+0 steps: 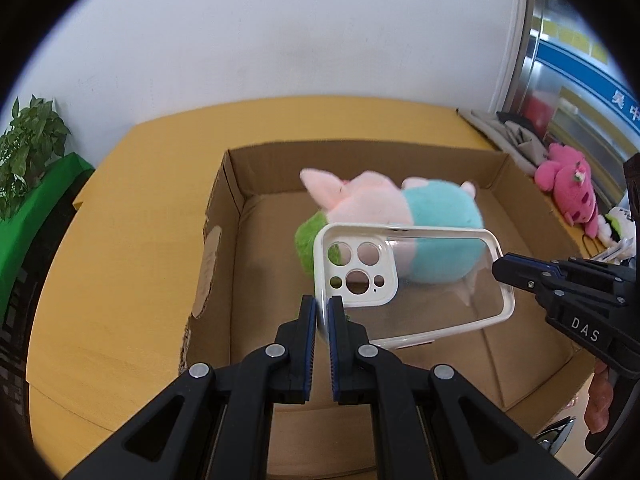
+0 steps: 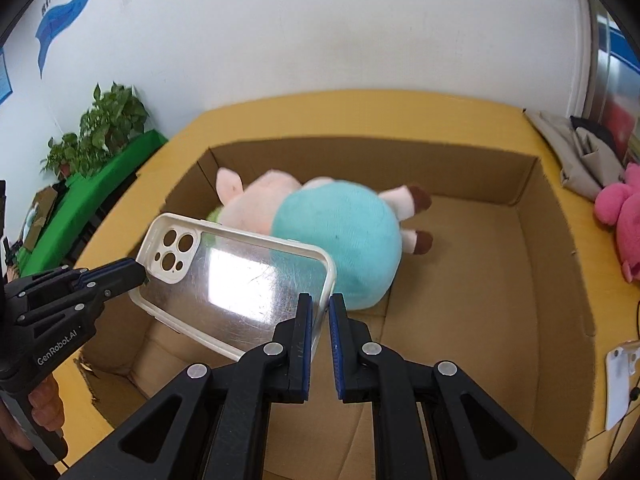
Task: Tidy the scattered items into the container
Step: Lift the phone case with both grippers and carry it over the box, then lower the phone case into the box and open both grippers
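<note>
A clear phone case (image 1: 384, 292) (image 2: 248, 280) with a white rim hangs tilted above the open cardboard box (image 1: 360, 164) (image 2: 552, 260), held at both ends. My left gripper (image 1: 322, 306) (image 2: 140, 276) is shut on the rim at the camera-hole end. My right gripper (image 2: 320, 308) (image 1: 498, 270) is shut on the rim at the opposite end. A plush pig (image 1: 400, 208) (image 2: 340, 232), pink with a turquoise body, lies on its side on the box floor, behind and below the case.
The box stands on a yellow table (image 1: 120, 240). A bright pink plush toy (image 1: 568, 188) (image 2: 624, 216) and a grey cloth bag (image 2: 580, 152) lie beyond the box's right wall. A white object (image 2: 618, 380) lies at the right table edge. A potted plant (image 2: 108, 120) stands left.
</note>
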`<state>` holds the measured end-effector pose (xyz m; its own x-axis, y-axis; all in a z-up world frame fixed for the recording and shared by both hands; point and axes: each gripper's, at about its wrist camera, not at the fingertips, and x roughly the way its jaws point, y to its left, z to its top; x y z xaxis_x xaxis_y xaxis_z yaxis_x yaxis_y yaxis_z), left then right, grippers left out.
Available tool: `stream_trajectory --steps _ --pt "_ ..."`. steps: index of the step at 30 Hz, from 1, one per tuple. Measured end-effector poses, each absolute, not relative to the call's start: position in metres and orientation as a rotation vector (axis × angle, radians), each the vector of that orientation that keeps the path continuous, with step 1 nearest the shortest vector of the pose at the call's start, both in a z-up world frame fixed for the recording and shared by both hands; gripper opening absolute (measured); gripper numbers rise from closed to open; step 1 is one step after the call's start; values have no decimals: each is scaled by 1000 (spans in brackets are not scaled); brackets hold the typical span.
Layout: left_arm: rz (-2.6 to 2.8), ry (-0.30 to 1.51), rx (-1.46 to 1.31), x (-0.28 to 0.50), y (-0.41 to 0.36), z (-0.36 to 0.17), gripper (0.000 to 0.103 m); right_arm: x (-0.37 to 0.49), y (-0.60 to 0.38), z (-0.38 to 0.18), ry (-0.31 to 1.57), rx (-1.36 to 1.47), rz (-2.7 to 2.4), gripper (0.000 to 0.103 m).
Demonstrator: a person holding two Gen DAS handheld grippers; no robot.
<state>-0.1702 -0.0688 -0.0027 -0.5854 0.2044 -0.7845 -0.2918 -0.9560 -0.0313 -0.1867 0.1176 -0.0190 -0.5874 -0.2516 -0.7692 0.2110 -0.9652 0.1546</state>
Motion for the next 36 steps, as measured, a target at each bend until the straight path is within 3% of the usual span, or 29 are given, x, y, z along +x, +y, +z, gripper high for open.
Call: stream_trajectory --steps 14,36 --pt "2530 202 -1518 -181 -79 -48 4 -205 103 -60 -31 1490 -2410 9" --pt "2521 324 -1697 -191 -85 -69 4 -206 78 -78 36 1643 -2290 9"
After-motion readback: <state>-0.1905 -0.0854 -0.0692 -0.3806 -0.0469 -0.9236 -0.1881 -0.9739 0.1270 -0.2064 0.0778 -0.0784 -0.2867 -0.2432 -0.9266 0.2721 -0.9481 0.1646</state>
